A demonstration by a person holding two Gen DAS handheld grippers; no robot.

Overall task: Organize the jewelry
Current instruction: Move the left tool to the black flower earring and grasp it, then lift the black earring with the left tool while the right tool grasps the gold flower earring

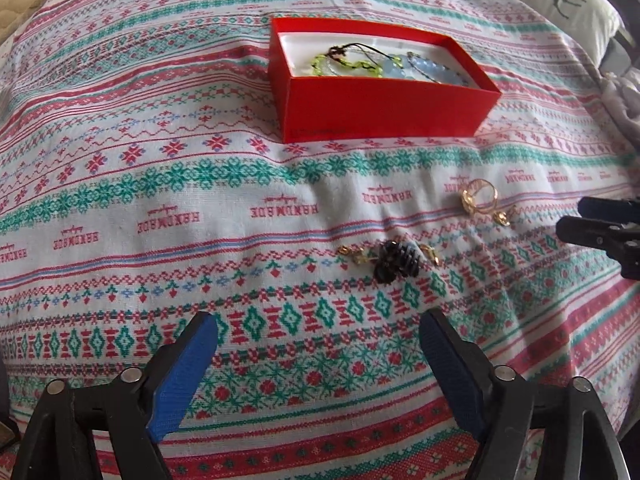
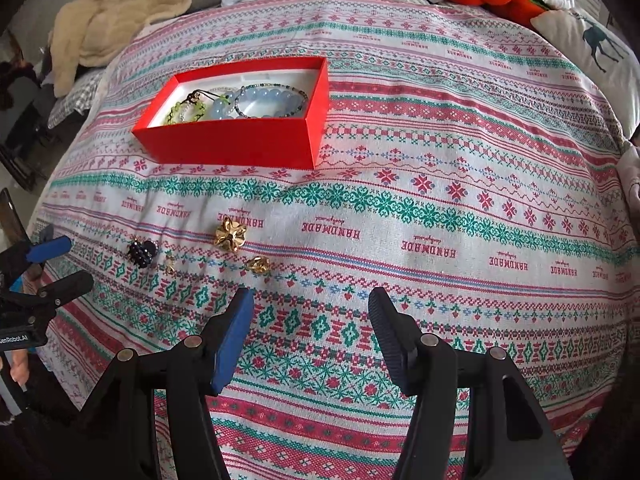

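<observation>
With bead bracelets (image 2: pixel 256 100) already in the red box (image 2: pixel 236 146), the gold earrings (image 2: pixel 230 234) and dark beaded piece (image 2: pixel 142 253) lie on the cloth in front of it, both the left gripper (image 1: pixel 318 330) and right gripper (image 2: pixel 311 305) gaping empty, so the next grasp looks delicate.

Open red box (image 2: pixel 236 142) with white lining, lying flat on the patterned cloth, holding a pale blue bead bracelet (image 2: pixel 260 106), a green bead strand (image 2: pixel 186 111) and a dark cord. Out on the cloth, nearer than the box: dark beaded cluster (image 2: pixel 143 253), large ruffled gold piece (image 2: pixel 230 234), smaller gold piece (image 2: pixel 257 265), tiny gold bit (image 2: pixel 170 264), all apart.
</observation>
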